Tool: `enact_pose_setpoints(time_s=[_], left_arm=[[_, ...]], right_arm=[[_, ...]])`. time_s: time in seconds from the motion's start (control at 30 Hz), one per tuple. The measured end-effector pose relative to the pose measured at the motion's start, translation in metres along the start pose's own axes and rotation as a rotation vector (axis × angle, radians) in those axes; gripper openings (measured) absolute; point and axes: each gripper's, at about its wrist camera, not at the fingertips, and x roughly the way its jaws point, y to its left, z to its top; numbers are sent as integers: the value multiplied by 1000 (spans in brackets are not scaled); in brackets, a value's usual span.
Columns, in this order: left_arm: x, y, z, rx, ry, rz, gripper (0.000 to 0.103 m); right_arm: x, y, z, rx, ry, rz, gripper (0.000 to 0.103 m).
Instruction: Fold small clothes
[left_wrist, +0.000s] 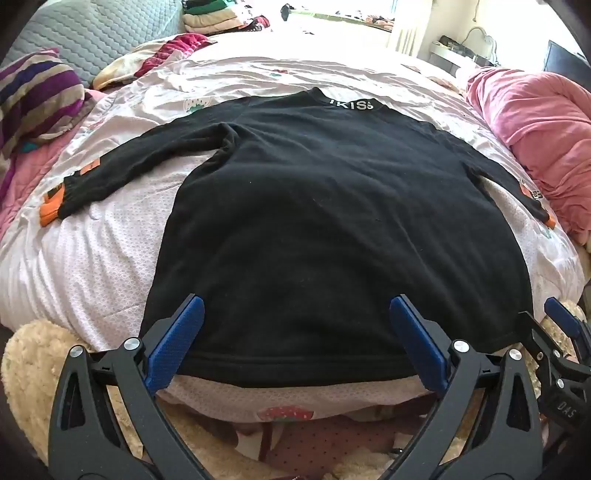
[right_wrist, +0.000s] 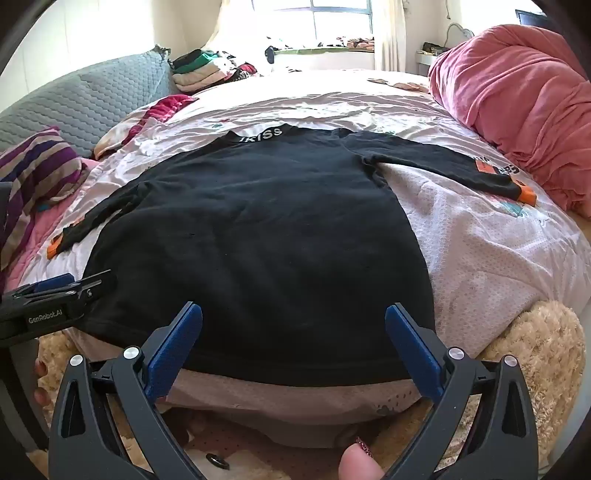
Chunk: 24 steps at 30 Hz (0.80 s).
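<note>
A black long-sleeved shirt (left_wrist: 314, 221) lies flat on the bed, collar with white letters at the far end, both sleeves with orange cuffs spread out. It also shows in the right wrist view (right_wrist: 258, 240). My left gripper (left_wrist: 295, 314) is open over the near hem, left of middle. My right gripper (right_wrist: 293, 321) is open over the near hem, toward the shirt's right side. Neither holds anything. The right gripper shows at the left view's right edge (left_wrist: 561, 332), the left gripper at the right view's left edge (right_wrist: 55, 291).
The shirt rests on a pale pink sheet (left_wrist: 92, 258). A rolled pink blanket (right_wrist: 517, 110) lies at the right, striped cloth (left_wrist: 33, 96) and a grey quilted headboard (right_wrist: 85, 103) at the left. Folded clothes (right_wrist: 199, 70) are stacked at the back. A fluffy beige rug (right_wrist: 535, 350) lies below the bed edge.
</note>
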Motion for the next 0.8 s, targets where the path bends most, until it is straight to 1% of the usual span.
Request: enact_pose_setpoints(time_s=[0.27, 0.47, 0.5, 0.8], left_arm=[[3, 0, 2, 3, 2, 4, 95], [-1, -7, 3, 10, -5, 3, 95], [-2, -3, 2, 10, -6, -1, 95], [-2, -4, 0, 6, -9, -4, 95]], right_arm=[[0, 2, 1, -2, 9, -2, 99], [0, 3, 2, 0, 9, -4, 99], [-1, 2, 2, 0, 7, -4, 99], [0, 0, 1, 1, 8, 0, 99]])
